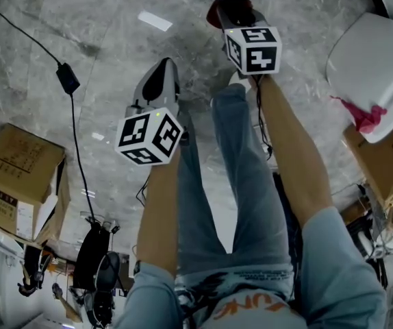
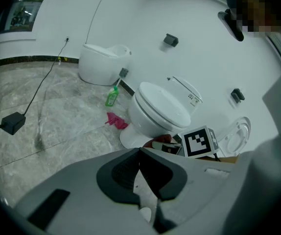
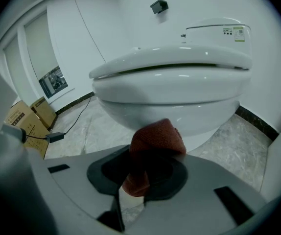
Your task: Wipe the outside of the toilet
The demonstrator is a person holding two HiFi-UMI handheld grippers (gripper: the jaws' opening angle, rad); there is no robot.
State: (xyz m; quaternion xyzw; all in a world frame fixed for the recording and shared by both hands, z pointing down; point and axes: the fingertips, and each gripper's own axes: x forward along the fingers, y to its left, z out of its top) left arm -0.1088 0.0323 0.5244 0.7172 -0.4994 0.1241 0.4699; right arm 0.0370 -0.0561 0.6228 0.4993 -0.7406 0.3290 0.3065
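Hanging near cardboard boxes (image 1: 18, 177) whose contents cannot be seen, the left gripper (image 2: 143, 170) has its jaws pressed together on nothing. The right gripper (image 3: 148, 180) pinches a bunched red cloth (image 3: 152, 148) close against the front of the toilet (image 3: 170, 82) bowl. Held by so little, the cloth could slip free under pressure or wipe only a narrow strip.

Trousers: light blue jeans (image 1: 241, 184), centre.
Sleeves (image 1: 340, 266): short, pale blue, at 5 and 7 o'clock.
Shirt: orange lettering (image 1: 246, 308) at 6 o'clock.
Left gripper (image 1: 163, 67): grey shell, dark pads, black-and-white marker cube (image 1: 148, 137).
Right gripper (image 1: 235, 14): matching cube (image 1: 253, 49), thin black cable (image 1: 265, 129).
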